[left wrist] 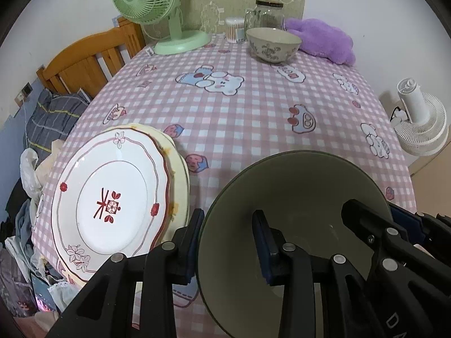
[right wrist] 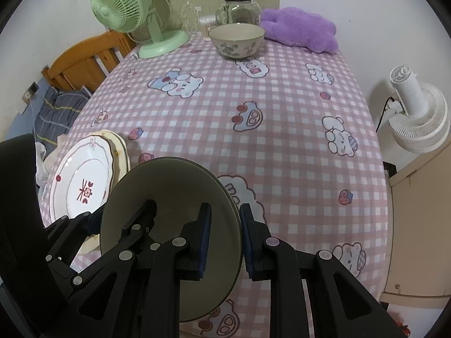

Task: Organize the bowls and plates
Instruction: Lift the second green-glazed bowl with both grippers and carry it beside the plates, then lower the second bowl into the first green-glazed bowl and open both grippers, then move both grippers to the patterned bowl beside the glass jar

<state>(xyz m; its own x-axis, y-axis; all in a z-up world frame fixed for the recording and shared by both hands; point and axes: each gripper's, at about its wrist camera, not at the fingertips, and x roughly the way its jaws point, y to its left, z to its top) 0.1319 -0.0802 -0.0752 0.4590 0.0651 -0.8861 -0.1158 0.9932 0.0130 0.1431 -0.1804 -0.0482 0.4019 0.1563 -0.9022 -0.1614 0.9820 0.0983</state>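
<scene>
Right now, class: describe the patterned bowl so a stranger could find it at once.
Find the green fan at the table's far end. Right of its base, before the glass jar, stands the patterned bowl. Unlike the plain olive bowl, it is cream with grey floral markings.

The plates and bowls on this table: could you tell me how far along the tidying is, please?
Done: the plates are already stacked at the table's near left edge. In hand: the green bowl straddled at its rim by both the left gripper and the right gripper, one finger inside and one outside. Left: the patterned bowl sits alone at the far end, and no bowl stack exists yet.
</scene>
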